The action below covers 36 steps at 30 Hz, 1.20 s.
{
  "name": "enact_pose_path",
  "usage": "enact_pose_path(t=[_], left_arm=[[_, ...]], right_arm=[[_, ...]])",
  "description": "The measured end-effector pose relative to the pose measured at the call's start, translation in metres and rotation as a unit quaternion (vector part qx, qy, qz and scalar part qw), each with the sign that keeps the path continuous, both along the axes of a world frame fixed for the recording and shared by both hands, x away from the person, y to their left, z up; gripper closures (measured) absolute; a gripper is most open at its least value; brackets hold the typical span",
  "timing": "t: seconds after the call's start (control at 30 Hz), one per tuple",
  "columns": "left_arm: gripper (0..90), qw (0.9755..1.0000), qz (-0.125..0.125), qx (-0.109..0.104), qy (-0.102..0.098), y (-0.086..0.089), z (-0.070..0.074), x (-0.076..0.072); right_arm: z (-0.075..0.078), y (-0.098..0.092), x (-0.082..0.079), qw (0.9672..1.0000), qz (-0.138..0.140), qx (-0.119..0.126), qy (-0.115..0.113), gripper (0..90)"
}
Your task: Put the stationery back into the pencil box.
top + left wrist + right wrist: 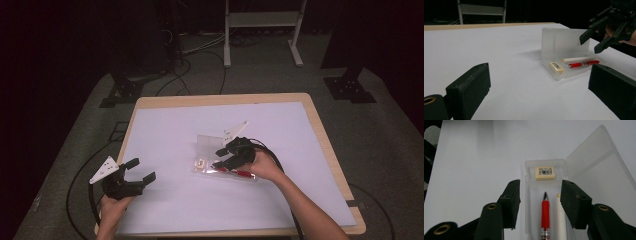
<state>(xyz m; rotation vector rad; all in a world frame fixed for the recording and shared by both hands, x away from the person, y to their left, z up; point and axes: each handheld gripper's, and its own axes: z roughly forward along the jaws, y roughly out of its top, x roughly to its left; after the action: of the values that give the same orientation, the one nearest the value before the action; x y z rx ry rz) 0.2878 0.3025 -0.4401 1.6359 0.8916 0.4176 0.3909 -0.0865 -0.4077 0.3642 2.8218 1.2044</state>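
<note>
A clear plastic pencil case (570, 53) lies open mid-table, its lid (599, 167) raised. Inside are a cream eraser (545, 173), a red pen (545, 213) and a white stick (561, 220). In the high view the case (207, 145) sits on the white sheet. My right gripper (226, 159) hovers open just above the case, jaws straddling the pen and stick (540, 203); it also hangs over the case (590, 42) in the left gripper view. My left gripper (141, 171) is open near the table's front left, empty, facing the case (539, 87).
A white sheet (200, 200) covers a wooden table (327, 150). Black cables (270, 150) trail from the right gripper. Beyond the table stand a white frame (262, 30) and black stand bases (350, 87) on the grey floor.
</note>
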Motion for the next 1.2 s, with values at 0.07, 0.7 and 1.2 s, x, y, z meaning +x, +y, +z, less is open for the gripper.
enact_pose_path(t=[0.07, 0.7, 1.2], left_arm=[[3.6, 1.0, 0.0, 0.001, 0.0, 0.0, 0.0, 0.0], [3.5, 1.0, 0.001, 0.003, 0.002, -0.001, -0.001, 0.0], [3.5, 1.0, 0.0, 0.003, 0.002, -0.002, -0.001, 0.0]], right_arm=[[0.0, -0.003, -0.001, 1.0, -0.004, 0.002, 0.002, 48.9], [0.005, -0.038, -0.01, 0.9995, -0.031, 0.005, 0.003, 48.2], [0.006, -0.06, -0.019, 0.9991, -0.041, 0.011, -0.002, 48.1]])
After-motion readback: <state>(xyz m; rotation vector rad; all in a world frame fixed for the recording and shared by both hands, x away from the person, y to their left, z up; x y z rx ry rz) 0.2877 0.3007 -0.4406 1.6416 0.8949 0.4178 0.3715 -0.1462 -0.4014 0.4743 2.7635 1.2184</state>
